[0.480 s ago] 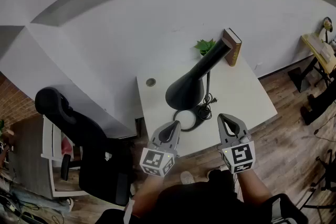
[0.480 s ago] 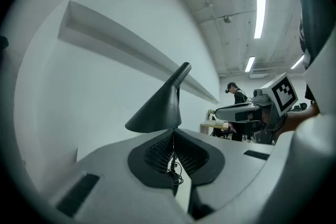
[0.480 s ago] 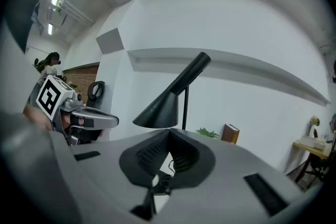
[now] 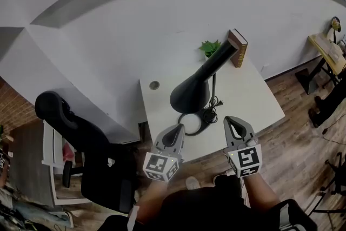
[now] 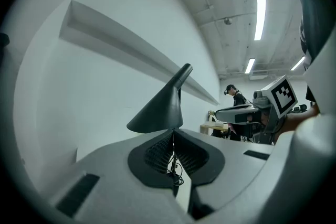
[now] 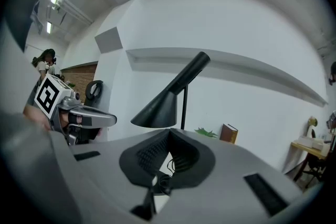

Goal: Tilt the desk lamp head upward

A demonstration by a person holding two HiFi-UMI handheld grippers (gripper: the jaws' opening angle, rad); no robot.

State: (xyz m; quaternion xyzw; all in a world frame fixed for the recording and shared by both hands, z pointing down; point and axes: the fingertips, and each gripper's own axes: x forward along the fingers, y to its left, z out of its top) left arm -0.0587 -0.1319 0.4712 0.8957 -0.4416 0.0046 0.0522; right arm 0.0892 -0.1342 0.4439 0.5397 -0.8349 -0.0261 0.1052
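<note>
A black desk lamp stands on a small white desk [image 4: 248,96]. Its cone head [image 4: 193,89] hangs tilted downward over the ring base [image 4: 190,121], and a thin stem [image 6: 184,105] rises behind it. The head also shows in the left gripper view [image 5: 157,110] and in the right gripper view [image 6: 160,107]. My left gripper [image 4: 177,129] hovers at the desk's near edge, just left of the base, shut and empty. My right gripper [image 4: 231,120] hovers to the right of the base, also shut with nothing in it. Neither touches the lamp.
A brown book [image 4: 239,47] and a small green plant [image 4: 211,47] stand at the desk's far edge by the wall. A coiled black cable [image 4: 212,111] lies beside the base. A black office chair [image 4: 81,138] stands left of the desk. A person [image 5: 237,98] stands far off.
</note>
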